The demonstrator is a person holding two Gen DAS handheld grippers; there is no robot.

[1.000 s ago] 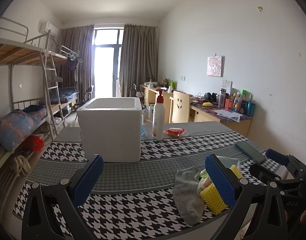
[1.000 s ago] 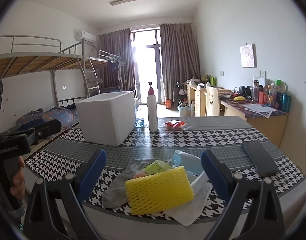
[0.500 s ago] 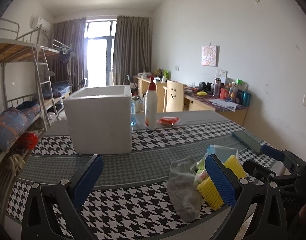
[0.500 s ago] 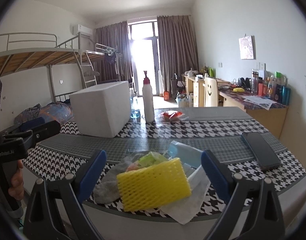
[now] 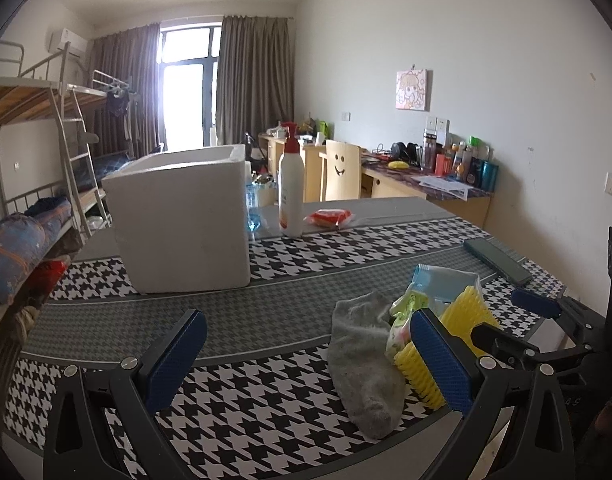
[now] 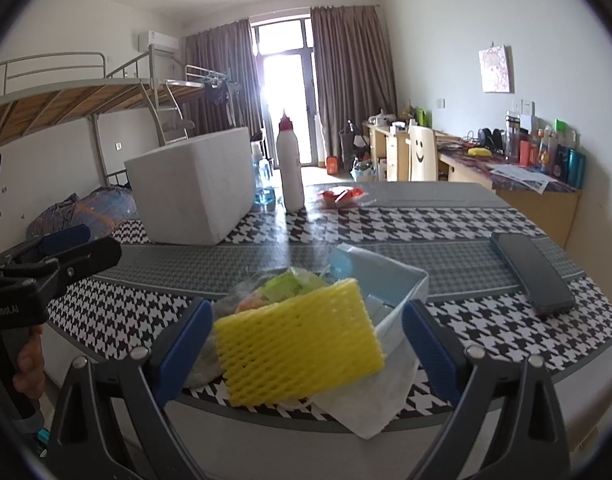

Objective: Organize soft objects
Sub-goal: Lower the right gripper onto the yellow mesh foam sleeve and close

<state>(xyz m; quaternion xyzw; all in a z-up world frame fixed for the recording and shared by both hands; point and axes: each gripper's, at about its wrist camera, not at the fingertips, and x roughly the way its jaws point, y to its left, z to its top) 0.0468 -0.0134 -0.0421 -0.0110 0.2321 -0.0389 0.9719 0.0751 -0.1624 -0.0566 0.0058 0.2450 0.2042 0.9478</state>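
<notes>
Lying nearest the right gripper (image 6: 306, 344), whose jaws stand wide and empty around it, the yellow foam net (image 6: 300, 346) looks light and springy, so a gentle pinch across its short sides should do. The left gripper (image 5: 306, 356) also gapes empty beside the limp grey sock (image 5: 364, 364), best pinched mid-fold. Farther back stands the white foam box (image 5: 182, 222), a likely bin.

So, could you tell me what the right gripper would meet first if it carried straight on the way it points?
Most likely the yellow foam net. The open right gripper points at it, and it lies on the pile of soft things at the table edge. How near it is cannot be told.
</notes>
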